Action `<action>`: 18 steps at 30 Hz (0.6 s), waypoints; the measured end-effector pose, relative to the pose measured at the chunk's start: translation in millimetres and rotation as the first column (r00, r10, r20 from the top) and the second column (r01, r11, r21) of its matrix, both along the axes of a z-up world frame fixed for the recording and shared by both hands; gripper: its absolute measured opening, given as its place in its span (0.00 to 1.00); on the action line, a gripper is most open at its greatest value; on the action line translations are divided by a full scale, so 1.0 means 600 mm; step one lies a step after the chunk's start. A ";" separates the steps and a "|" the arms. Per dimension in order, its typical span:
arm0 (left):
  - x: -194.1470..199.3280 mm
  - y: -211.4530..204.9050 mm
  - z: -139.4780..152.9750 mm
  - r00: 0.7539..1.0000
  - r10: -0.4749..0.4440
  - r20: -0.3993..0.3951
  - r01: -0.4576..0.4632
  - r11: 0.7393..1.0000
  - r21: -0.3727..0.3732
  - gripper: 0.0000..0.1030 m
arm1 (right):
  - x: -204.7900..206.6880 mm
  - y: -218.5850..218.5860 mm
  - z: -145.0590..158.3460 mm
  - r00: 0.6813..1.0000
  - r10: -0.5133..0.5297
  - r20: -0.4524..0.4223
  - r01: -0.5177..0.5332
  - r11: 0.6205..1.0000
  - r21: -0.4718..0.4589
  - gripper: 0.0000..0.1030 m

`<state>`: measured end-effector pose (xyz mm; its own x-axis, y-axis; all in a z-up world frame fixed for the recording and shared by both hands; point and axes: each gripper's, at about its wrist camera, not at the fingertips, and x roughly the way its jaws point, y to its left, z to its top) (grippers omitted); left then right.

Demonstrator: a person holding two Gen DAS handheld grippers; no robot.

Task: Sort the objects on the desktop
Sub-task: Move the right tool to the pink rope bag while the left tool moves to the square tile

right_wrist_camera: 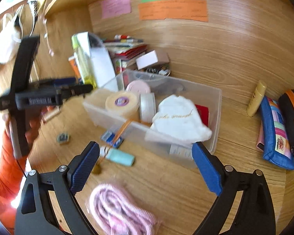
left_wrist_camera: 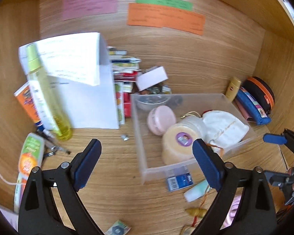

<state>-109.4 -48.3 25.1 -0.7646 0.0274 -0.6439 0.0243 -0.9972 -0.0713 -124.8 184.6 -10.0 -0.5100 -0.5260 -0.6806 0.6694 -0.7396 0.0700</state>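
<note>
A clear plastic bin [left_wrist_camera: 145, 166] [right_wrist_camera: 215, 105] sits on the wooden desk. It holds a pink round jar [left_wrist_camera: 161, 119] [right_wrist_camera: 138, 87], a cream tape roll [left_wrist_camera: 178, 143] [right_wrist_camera: 121, 102] and a white cloth pouch [left_wrist_camera: 225, 127] [right_wrist_camera: 178, 117]. My left gripper [left_wrist_camera: 147, 162] is open and empty, above the desk by the bin's near left corner. My right gripper [right_wrist_camera: 145, 166] is open and empty, just in front of the bin. A mint tube [left_wrist_camera: 196, 191] [right_wrist_camera: 120, 156], a blue card [left_wrist_camera: 179, 181] [right_wrist_camera: 112, 138] and a pink cord bundle [right_wrist_camera: 119, 211] lie before the bin.
A yellow spray bottle [left_wrist_camera: 47, 98] [right_wrist_camera: 84, 66], white papers [left_wrist_camera: 82, 90] and stacked booklets [left_wrist_camera: 123, 72] stand left of and behind the bin. A yellow tube [right_wrist_camera: 256, 98], blue pouch [right_wrist_camera: 274, 131] and black-orange case [right_wrist_camera: 292, 117] lie at right. Wooden walls enclose the desk.
</note>
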 end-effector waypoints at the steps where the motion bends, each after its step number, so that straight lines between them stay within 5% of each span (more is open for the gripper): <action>1: 0.006 -0.007 0.000 1.000 0.006 0.002 -0.006 1.000 0.002 0.93 | 0.004 -0.002 -0.002 1.000 0.007 -0.001 -0.007 1.000 0.019 0.92; 11: 0.067 -0.036 -0.050 0.995 0.041 0.095 -0.033 0.996 -0.080 0.94 | 0.068 -0.014 -0.025 0.993 0.118 0.000 -0.117 0.983 0.144 0.92; 18: 0.114 -0.050 -0.089 0.987 0.040 0.159 -0.025 0.995 -0.096 0.94 | 0.121 -0.034 -0.060 0.971 0.238 0.029 -0.237 0.933 0.269 0.92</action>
